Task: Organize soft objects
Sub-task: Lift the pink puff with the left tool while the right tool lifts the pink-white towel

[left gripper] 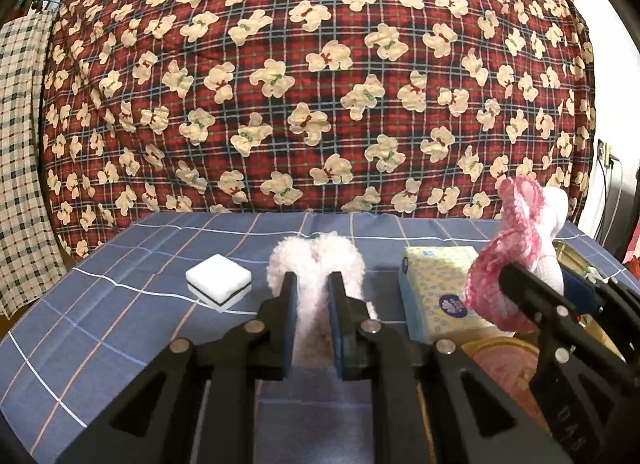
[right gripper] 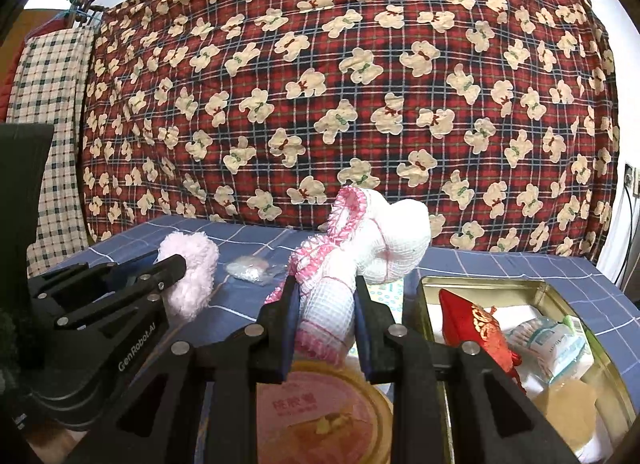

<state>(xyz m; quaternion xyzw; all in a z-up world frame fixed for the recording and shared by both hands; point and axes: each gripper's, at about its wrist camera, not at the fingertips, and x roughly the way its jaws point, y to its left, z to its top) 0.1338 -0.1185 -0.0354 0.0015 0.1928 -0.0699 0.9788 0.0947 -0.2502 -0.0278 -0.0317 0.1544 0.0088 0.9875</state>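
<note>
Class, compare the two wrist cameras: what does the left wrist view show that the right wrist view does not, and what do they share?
Only the left wrist view shows the white sponge block on the blue checked cloth.

Only the right wrist view shows the red embroidered pouch inside the gold tin, and a small clear packet.

Both show the left gripper shut on the fluffy pink item and the right gripper shut on the pink-trimmed white knit piece.

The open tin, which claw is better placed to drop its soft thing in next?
Probably the right claw: its pink-and-white knit piece hangs beside the tin; the left claw with fluffy piece is farther.
</note>
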